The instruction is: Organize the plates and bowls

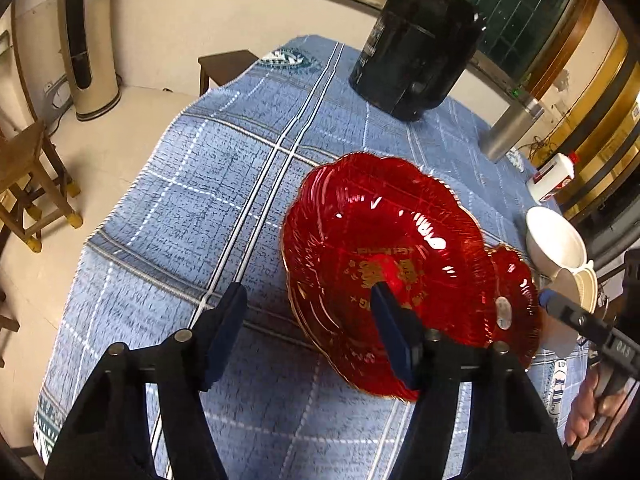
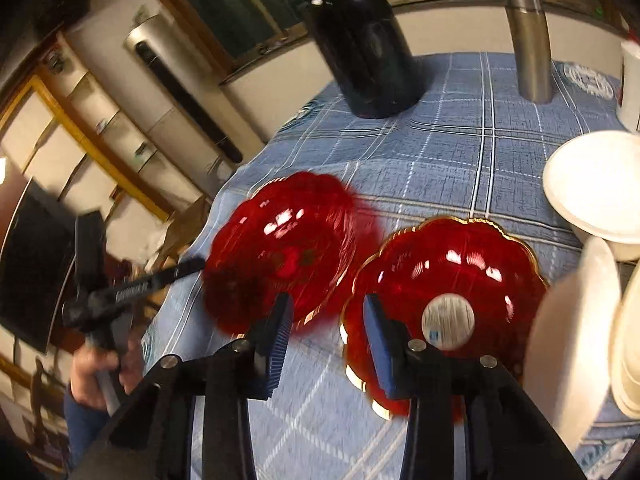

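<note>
Left wrist view first: the left tongs (image 1: 308, 292) are spread wide with nothing between them. The big red plate (image 1: 384, 264) sits on the blue plaid bench (image 1: 192, 184), and the right-hand pad of the tongs overlaps its near side while the left-hand pad is out over bare cloth. Can't tell if that pad actually touches the plate. A second red plate (image 1: 516, 300) peeks out from behind the big one, on the side away from the open cloth, with a round sticker on it. Past that are a white bowl (image 1: 554, 238) and the right tongs (image 1: 560, 308) coming in from the edge.

Right wrist view: the right tongs (image 2: 326, 312) are also open, gripping nothing. The sticker plate (image 2: 444, 304) is just beside them, with one pad in front of its near rim; contact is unclear. The big red plate (image 2: 288, 244) is blurred, lying next to the sticker plate with the left tongs (image 2: 192, 266) at its far edge. The white bowl (image 2: 596, 184) sits behind the sticker plate, and a black canister (image 2: 364, 48) and steel flask (image 2: 530, 44) stand further back.
</note>
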Demonstrator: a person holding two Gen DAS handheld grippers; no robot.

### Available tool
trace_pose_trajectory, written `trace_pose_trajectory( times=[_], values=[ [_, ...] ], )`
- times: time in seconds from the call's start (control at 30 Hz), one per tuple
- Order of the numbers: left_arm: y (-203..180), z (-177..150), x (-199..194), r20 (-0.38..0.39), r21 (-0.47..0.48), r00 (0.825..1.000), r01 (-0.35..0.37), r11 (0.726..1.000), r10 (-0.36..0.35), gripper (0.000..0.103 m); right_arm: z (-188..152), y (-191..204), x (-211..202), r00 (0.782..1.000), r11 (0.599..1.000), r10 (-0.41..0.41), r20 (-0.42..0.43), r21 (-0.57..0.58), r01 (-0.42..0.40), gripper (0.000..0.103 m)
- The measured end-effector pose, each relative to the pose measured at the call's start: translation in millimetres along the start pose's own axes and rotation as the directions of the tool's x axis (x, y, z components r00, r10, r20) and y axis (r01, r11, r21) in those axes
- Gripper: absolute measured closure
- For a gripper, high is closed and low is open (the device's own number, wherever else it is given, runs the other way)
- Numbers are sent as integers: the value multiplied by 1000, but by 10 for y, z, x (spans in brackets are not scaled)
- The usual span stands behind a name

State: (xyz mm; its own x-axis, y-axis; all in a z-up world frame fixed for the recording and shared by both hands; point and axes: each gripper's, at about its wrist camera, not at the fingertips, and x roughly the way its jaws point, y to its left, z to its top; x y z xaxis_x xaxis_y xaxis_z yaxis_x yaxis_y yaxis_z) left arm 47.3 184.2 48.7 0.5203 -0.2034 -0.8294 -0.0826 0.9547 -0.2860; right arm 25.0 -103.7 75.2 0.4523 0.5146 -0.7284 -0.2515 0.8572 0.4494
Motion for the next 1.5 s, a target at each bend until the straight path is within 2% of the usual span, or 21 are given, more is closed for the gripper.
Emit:
trace_pose_trajectory(
  times=[0.03,0.07,0.13,0.23,0.4,0.43,0.5,0.6,0.63,0.8,1.03,1.27,1.5],
  values=[
    [23,21,27,2,-7,1000,4,1000,-4,39,49,9,91,1000,1000,-13,-6,2,13,68],
    [31,37,39,2,-7,1000,11,1000,-11,39,81,-5,147,1000,1000,-26,-12,5,26,75],
    [40,72,69,1,-3,1000,20,1000,-20,40,139,-28,260,999,1000,-22,-28,14,23,80],
    [46,115,147,-7,-3,1000,20,1000,-20,39,218,-105,377,998,998,-54,-40,37,55,84],
    [43,152,244,-10,0,1000,28,1000,-28,41,278,-134,498,997,998,-58,-52,33,59,84],
    [34,154,268,-9,6,1000,24,1000,-24,44,286,-128,522,996,997,-69,-52,27,70,84],
    [22,150,314,-17,11,1000,15,1000,-15,66,293,-127,579,996,997,-68,-61,34,70,84],
    [7,127,397,-29,10,999,19,1000,-19,76,277,-113,674,994,997,-72,-78,32,75,92],
    [5,113,408,-28,10,999,16,1000,-16,76,263,-106,691,995,997,-67,-76,33,70,95],
    [15,32,350,-18,21,1000,1,1000,-1,77,215,-62,702,996,997,-67,-62,31,69,96],
    [78,-186,105,2,16,1000,-2,1000,2,77,-21,79,670,994,999,-40,-98,18,41,96],
    [88,-648,-173,14,20,1000,-7,1000,7,77,-425,204,471,993,1000,-4,-117,-24,1,96],
    [15,-1058,-335,15,18,1000,26,999,-26,77,-809,176,139,994,999,20,-104,-29,-23,95]
  ],
)
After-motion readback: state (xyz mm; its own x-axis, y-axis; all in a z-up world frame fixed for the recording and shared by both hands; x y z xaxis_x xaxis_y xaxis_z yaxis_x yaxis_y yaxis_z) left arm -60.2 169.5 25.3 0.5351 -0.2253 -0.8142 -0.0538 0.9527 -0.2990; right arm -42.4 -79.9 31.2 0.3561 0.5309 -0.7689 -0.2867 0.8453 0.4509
